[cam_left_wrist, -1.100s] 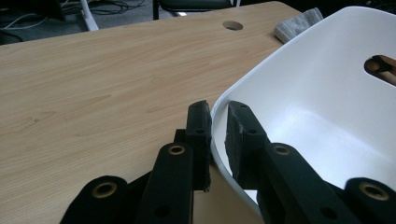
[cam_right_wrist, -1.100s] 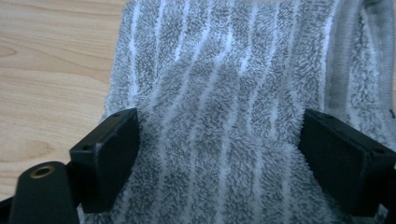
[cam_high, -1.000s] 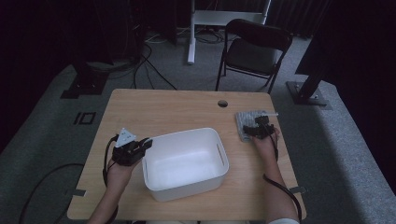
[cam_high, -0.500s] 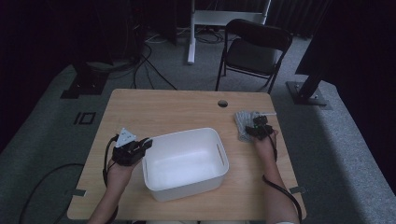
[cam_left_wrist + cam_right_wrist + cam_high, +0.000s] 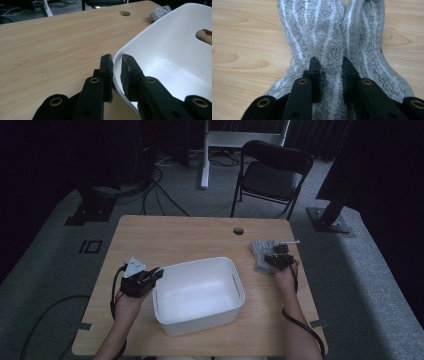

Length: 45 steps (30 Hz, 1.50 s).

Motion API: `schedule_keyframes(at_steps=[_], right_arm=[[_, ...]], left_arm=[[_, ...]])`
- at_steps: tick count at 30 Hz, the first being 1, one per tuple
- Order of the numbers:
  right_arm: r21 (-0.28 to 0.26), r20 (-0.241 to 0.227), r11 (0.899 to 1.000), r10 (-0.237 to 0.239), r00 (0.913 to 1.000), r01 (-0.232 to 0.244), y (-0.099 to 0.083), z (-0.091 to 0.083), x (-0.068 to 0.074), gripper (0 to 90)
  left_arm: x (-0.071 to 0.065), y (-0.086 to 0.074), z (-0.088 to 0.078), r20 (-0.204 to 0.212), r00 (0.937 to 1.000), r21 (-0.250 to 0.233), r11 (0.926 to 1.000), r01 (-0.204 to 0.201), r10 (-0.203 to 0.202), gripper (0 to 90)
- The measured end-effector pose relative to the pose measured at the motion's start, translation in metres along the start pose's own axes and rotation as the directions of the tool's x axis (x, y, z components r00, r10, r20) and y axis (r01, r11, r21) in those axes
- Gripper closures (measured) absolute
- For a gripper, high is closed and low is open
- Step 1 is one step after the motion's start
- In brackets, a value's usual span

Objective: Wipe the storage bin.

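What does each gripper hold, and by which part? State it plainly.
The left gripper clamps the white tub by its rim. The right gripper, jaws just closing, pinches the grey fuzzy cloth at a raised fold.

Desk (image 5: pixel 190 237): light wood top with rounded corners and a round cable hole (image 5: pixel 238 230) near its far edge.
Floor (image 5: pixel 60 265): grey carpet, with black cables (image 5: pixel 165 195) running over it behind the desk and another cable (image 5: pixel 45 317) at the near left.
Chair (image 5: pixel 272 177): black folding chair, standing beyond the desk's far right corner.
Stand (image 5: pixel 225 142): white metal frame at the far middle.
Post (image 5: pixel 332 200): dark, on a flat base plate, right of the chair.
Light: dim; the far end of the room lies in deep shadow.
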State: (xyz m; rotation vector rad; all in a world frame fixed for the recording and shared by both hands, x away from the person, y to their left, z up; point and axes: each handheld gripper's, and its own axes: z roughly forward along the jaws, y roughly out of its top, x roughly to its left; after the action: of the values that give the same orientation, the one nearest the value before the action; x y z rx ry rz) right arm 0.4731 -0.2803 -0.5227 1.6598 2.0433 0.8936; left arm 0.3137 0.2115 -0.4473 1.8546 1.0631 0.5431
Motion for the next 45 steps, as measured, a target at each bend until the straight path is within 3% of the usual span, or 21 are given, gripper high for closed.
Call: schedule_keyframes(at_steps=[18,30,40,45], right_arm=[[-0.094,-0.105,0.996,-0.010,0.9945,0.001,-0.017,-0.056,0.014,75.2],[-0.147,-0.142,0.989,-0.034,0.9892,0.013,-0.034,-0.087,0.023,75.1],[-0.206,-0.176,0.977,-0.087,0.9806,0.050,-0.045,-0.123,0.033,75.1],[-0.230,-0.202,0.970,-0.123,0.9716,0.075,-0.049,-0.142,0.041,75.1]], left_arm=[[-0.001,0.000,0.000,-0.005,1.0000,0.000,1.0000,-0.001,0.001,79.7],[-0.001,0.000,0.001,-0.004,1.0000,0.000,1.0000,-0.001,0.001,79.7],[-0.001,0.001,0.001,-0.005,1.0000,0.002,1.0000,-0.003,0.003,79.7],[-0.001,0.001,0.002,-0.009,1.0000,-0.002,1.0000,-0.002,0.002,79.7]])
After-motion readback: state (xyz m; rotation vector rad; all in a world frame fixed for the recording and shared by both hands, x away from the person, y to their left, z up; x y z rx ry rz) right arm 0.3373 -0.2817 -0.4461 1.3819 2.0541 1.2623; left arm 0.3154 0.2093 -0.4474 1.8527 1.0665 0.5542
